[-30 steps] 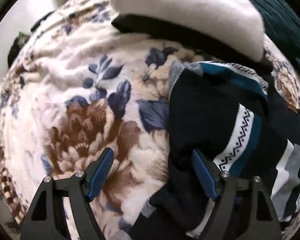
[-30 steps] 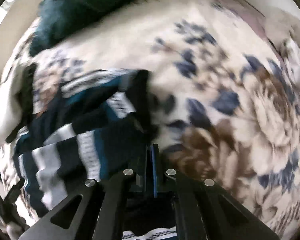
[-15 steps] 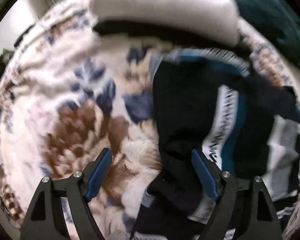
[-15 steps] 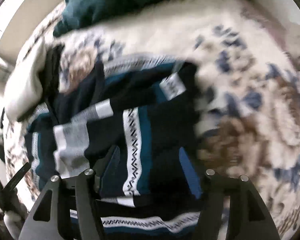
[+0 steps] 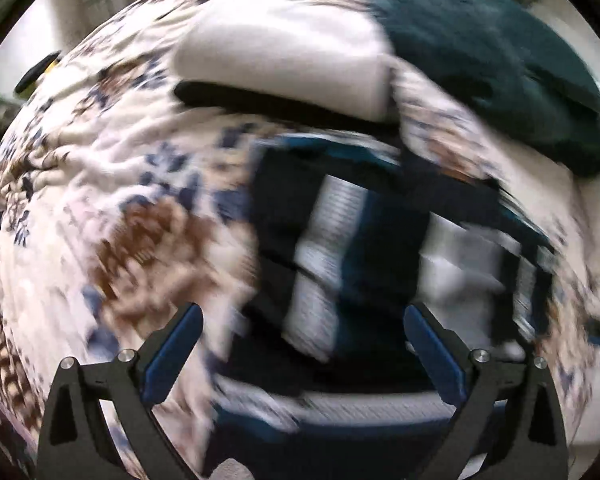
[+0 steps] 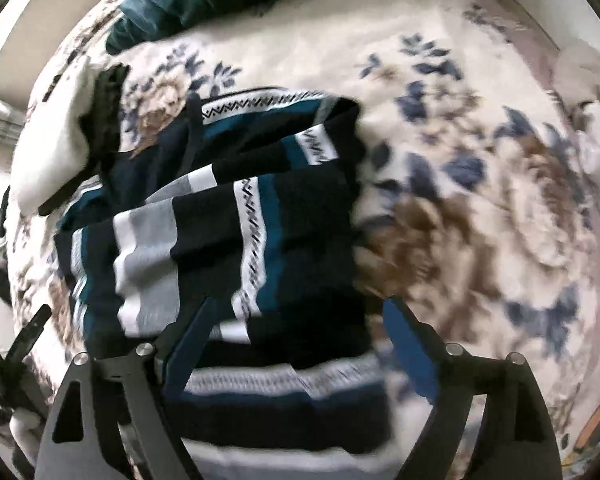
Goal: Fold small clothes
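The folded navy, teal and white striped knit garment (image 6: 236, 240) is laid on the floral fleece blanket (image 6: 480, 200). Right tongs (image 6: 296, 320) and left tongs (image 5: 300, 320), just opened wide, are held above it, nothing gripped; garment seen from 12 to 6 o'clock between both.

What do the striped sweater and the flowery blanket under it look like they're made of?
The striped sweater looks like knitted yarn, matte and soft: its zigzag bands seem woven into the fabric, and it folds limply. The flowery blanket looks like plush fleece, with a fuzzy, tufted pile and a printed pattern. The blur leaves the exact fibres of both open.
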A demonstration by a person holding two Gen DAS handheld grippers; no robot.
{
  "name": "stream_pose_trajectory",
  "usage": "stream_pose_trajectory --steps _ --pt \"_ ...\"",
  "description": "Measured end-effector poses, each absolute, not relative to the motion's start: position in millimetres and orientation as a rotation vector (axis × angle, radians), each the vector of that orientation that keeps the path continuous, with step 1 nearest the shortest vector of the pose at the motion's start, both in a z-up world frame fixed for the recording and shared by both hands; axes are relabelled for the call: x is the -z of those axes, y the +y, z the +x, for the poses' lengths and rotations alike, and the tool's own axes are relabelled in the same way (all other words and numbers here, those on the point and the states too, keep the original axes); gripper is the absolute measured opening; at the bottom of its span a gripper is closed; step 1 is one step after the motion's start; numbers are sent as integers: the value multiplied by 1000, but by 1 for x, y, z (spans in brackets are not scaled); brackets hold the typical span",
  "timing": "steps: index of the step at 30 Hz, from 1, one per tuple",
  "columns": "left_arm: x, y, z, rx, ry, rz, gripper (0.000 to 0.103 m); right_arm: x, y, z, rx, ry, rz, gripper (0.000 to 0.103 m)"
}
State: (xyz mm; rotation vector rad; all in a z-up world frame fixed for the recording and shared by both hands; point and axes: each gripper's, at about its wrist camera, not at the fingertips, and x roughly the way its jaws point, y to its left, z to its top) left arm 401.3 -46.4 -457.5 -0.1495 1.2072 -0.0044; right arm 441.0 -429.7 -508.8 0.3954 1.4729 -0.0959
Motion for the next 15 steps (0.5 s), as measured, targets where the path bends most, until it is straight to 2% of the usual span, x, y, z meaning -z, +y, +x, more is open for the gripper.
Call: stream_pose_trajectory --steps 6,15 --pt "458 -182 317 107 1281 -73 103 479 -499 407 -71 1488 349 88" --pt "517 -362 188 88 1546 -100 103 523 -573 406 -295 1549 237 88"
